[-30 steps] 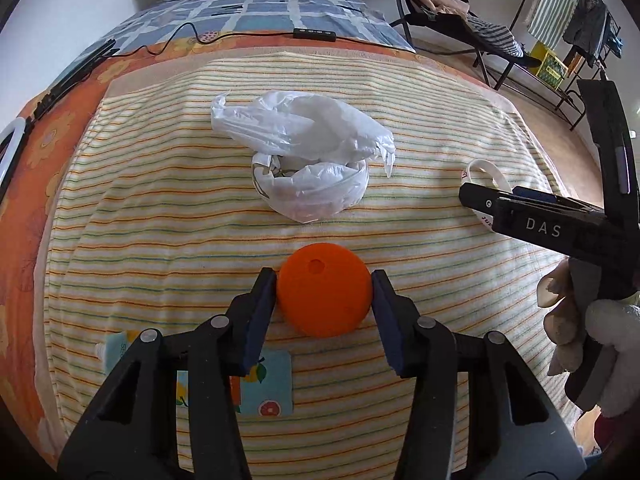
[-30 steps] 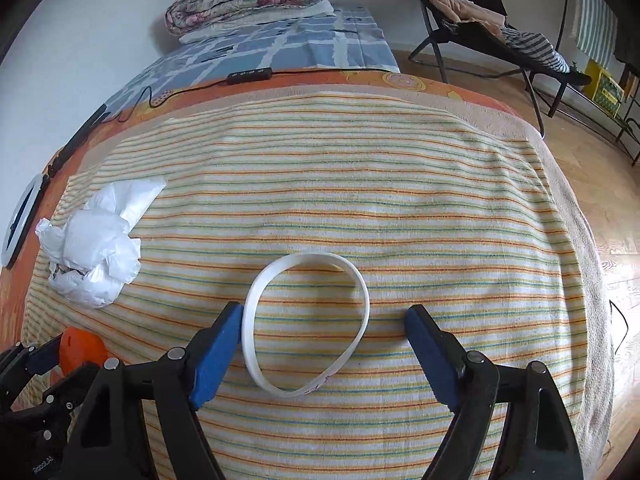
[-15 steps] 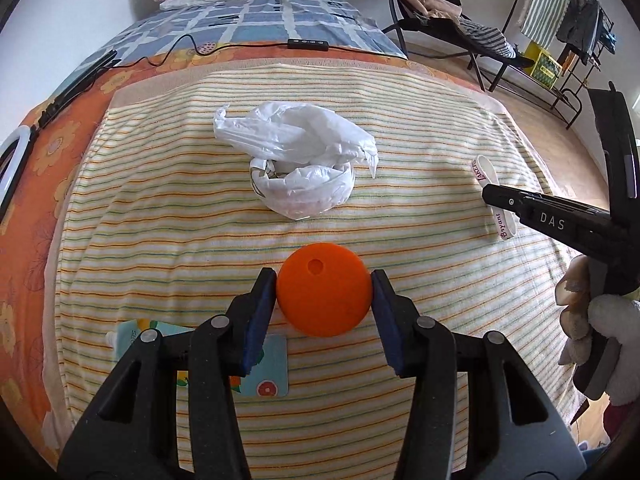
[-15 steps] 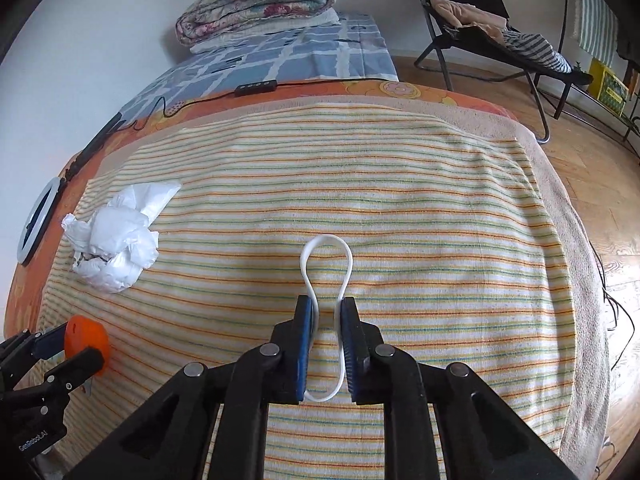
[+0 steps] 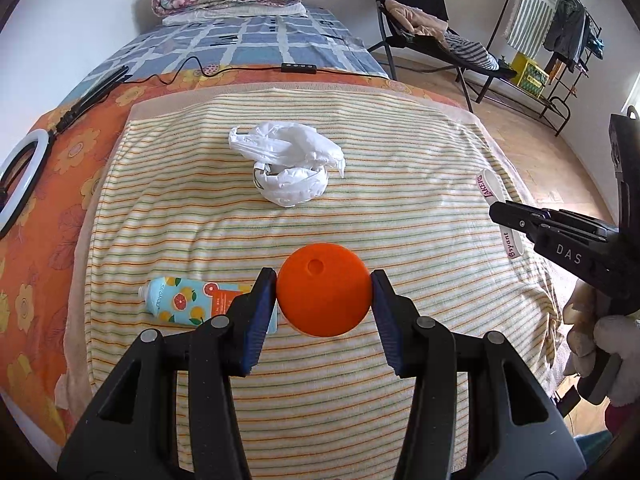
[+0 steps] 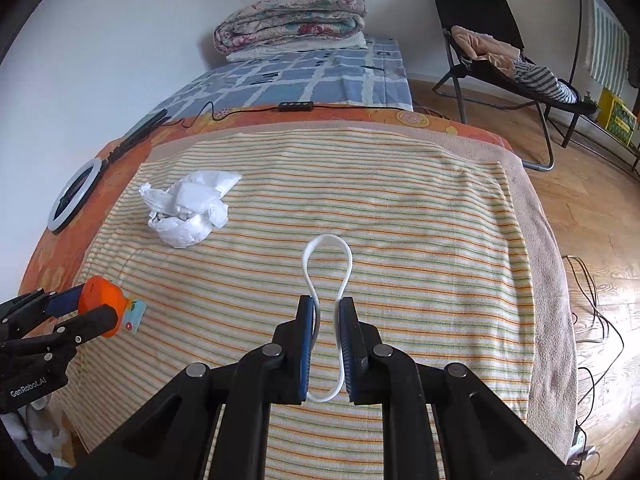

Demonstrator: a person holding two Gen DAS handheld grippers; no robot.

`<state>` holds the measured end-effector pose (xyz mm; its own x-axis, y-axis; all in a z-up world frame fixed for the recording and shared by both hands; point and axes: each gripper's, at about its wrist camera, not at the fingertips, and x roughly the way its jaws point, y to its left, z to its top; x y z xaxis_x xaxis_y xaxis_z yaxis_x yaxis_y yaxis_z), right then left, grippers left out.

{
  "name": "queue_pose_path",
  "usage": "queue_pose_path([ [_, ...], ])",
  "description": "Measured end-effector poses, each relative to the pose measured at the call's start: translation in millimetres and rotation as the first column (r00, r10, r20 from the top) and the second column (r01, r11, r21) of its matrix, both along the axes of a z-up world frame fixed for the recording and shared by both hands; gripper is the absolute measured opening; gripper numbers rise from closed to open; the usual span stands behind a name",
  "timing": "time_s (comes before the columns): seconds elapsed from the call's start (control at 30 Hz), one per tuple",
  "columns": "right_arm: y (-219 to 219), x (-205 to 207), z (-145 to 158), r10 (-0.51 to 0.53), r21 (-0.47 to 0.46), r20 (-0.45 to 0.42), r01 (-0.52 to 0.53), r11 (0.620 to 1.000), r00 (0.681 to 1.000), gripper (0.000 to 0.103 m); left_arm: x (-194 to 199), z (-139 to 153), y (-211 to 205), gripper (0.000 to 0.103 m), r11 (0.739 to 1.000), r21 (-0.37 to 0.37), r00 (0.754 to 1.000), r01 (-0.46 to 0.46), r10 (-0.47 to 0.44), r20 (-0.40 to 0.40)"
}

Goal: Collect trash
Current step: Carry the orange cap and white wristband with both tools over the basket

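Left gripper (image 5: 324,296) squeezing ball (image 5: 323,290), right gripper (image 6: 326,322) pinching band (image 6: 328,268). Both picked up, not yet in bag (image 5: 290,168). Tube (image 5: 188,306) left of ball, untouched.

Right gripper closing on the wristband; both grippers rising above the striped towel.

The right gripper (image 6: 326,344), wide open around the white wristband (image 6: 328,280) a second ago, is now pinching it into a narrow waisted loop, and the band is lifting clear of the striped towel (image 6: 420,240). The left gripper (image 5: 324,296), carrying the orange ball (image 5: 323,290), is drawing back and upward: the white plastic bag (image 5: 292,172) is sitting farther off in its view, and the citrus-printed tube (image 5: 188,302), earlier mostly hidden under its left finger, is showing nearly whole near the towel's left edge.
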<state>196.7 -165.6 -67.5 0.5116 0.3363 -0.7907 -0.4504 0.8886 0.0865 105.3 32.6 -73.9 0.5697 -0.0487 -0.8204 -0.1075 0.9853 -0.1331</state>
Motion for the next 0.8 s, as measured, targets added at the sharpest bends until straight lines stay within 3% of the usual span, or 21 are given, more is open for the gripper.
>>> queue_pose_path([
  [0.37,-13.3,-86.0,34.1,0.114,0.021,0.025,-0.115,0.993,0.993,0.012,-69.7,34.6,-19.3,0.049,0.999,-0.007,0.999,0.035,-0.034,0.035],
  [0.8,-29.3,-188.7,12.3,0.240,0.014,-0.032,-0.240,0.971,0.970,0.012,-155.6,34.0,-49.0,0.049,0.994,-0.014,0.994,0.110,-0.110,0.019],
])
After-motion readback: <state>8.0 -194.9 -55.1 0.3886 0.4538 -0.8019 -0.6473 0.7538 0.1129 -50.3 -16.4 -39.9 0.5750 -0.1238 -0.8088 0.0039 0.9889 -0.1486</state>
